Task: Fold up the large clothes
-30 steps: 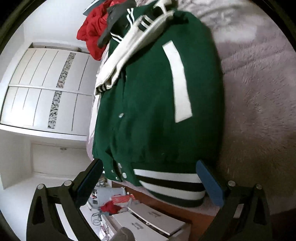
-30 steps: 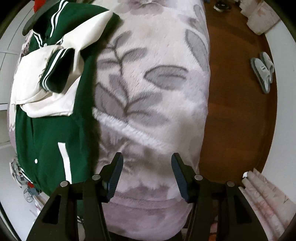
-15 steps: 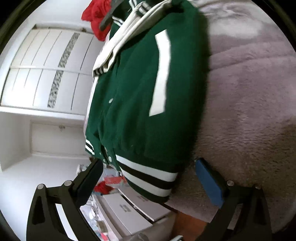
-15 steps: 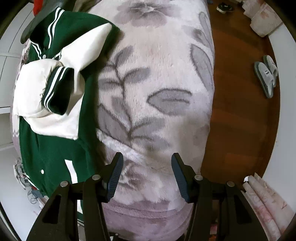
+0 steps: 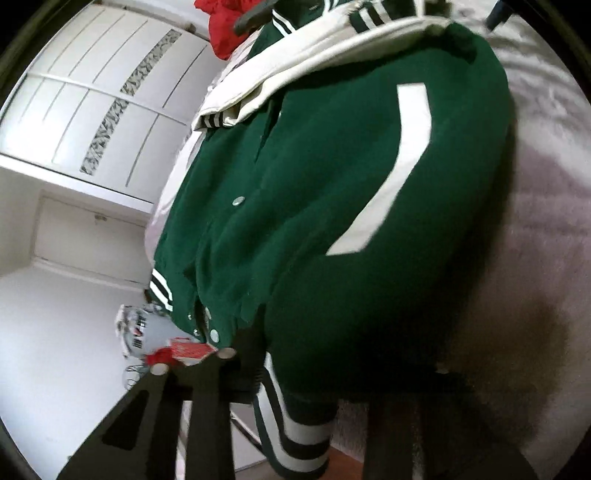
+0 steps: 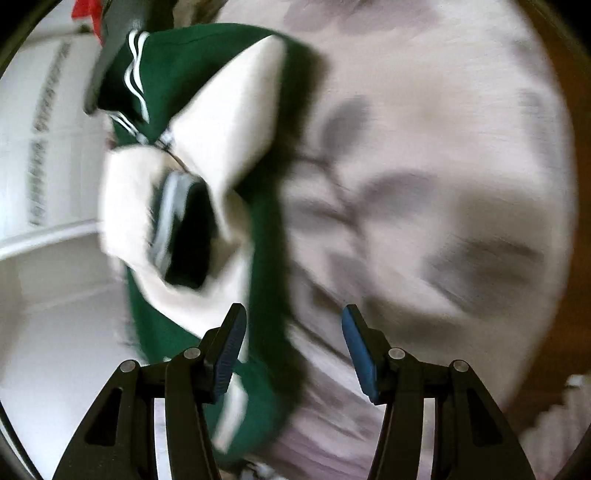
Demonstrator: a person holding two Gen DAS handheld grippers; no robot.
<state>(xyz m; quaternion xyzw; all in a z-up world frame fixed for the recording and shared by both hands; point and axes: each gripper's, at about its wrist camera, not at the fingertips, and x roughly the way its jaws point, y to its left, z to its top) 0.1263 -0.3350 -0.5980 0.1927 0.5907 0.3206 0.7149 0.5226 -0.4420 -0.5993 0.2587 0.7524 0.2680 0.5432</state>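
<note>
Left wrist view is filled by a green varsity jacket (image 5: 332,221) laid on a pale fleece blanket (image 5: 546,221), its white pocket stripe (image 5: 391,173) seen toward two o'clock and its cream sleeves folded across the top at twelve. The left gripper (image 5: 295,373) has just been closing, and the jacket's striped hem (image 5: 295,435), at six o'clock, lies between its fingers; the hem appears pinched, though the right-hand finger is lost in shadow. A red garment (image 5: 221,26) is glimpsed at eleven o'clock, white wardrobe doors (image 5: 92,110) at nine. Right wrist view is blurred: the jacket (image 6: 177,74) is seen from eleven to seven o'clock, its green edge passing just beside the left blue pad. The right gripper (image 6: 293,332) is held partly spread over the leaf-patterned blanket (image 6: 443,147), nothing gripped.
</note>
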